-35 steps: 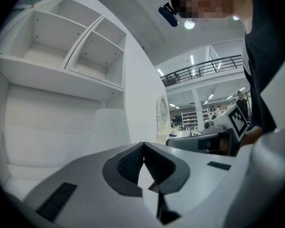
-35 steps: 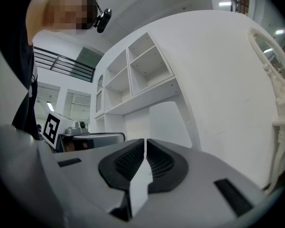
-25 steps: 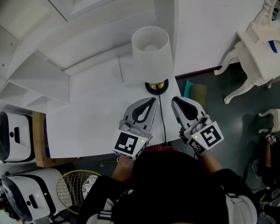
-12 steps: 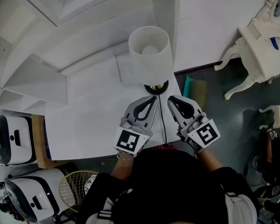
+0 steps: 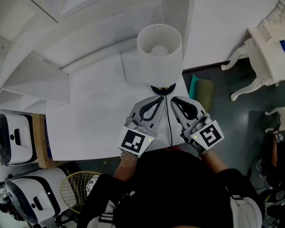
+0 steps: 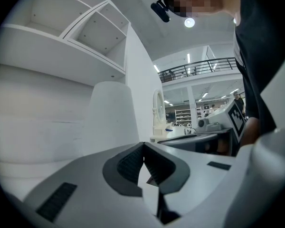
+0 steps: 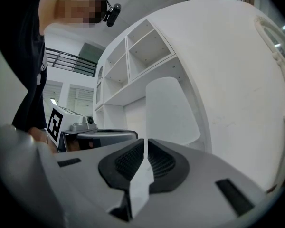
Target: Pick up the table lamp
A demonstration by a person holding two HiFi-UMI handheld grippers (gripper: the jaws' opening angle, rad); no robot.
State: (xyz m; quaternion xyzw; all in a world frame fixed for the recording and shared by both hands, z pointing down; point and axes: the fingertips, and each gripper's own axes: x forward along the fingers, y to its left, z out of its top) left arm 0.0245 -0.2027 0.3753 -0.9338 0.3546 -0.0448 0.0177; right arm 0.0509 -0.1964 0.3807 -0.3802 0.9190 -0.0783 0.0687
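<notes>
White desk (image 5: pixel 85 127) fills the head view, with shelves (image 5: pixel 33 75) curving round at 10 o'clock. On it the lamp (image 5: pixel 159 51) stands upright near the desk's right edge, at 12 o'clock from both grippers. Its shade is on, and the dark, brass-trimmed base (image 5: pixel 162 88) shows under it. It is probably parked by the wall so the cord (image 5: pixel 168 122) can run straight off the front edge at 6 o'clock. From the base, the left gripper (image 5: pixel 158 100) is at 7 o'clock and the right gripper (image 5: pixel 175 100) at 5 o'clock, with the cord between them. Both point level at the lamp, tips near the base, no contact that I can make out. Both pairs of jaws are together with nothing in them. This reads as a two-handed approach, one gripper on each side of the stem. The jaws would have to part before any grab. The lamp is not lifted yet.
</notes>
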